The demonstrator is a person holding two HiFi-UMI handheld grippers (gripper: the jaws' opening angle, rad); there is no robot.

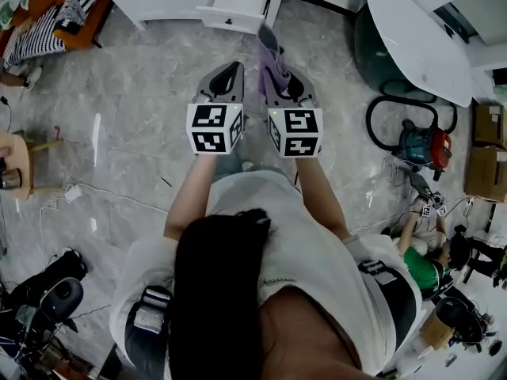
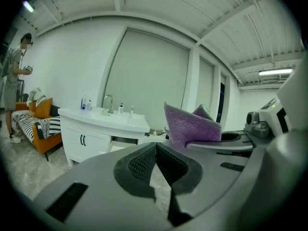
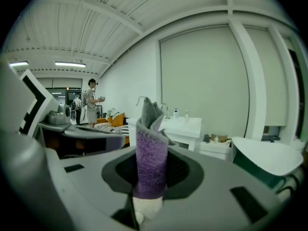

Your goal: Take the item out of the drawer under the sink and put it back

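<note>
Right gripper [image 3: 151, 179] pinches the cloth [image 3: 150, 148], left gripper [image 2: 155, 153] closed and empty. Likely put-back: reach ahead to the open drawer [image 1: 230, 20].

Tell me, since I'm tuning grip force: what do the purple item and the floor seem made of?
Purple cloth: probably terry or microfibre, matte; nubby pile, floppy folds.
Floor: polished stone or marble-look tile; grey veins, glossy light streaks.

Dim, even indoor light; ceiling strip lamps [image 3: 70, 64] glow; both gripper views bulge, corners black.
</note>
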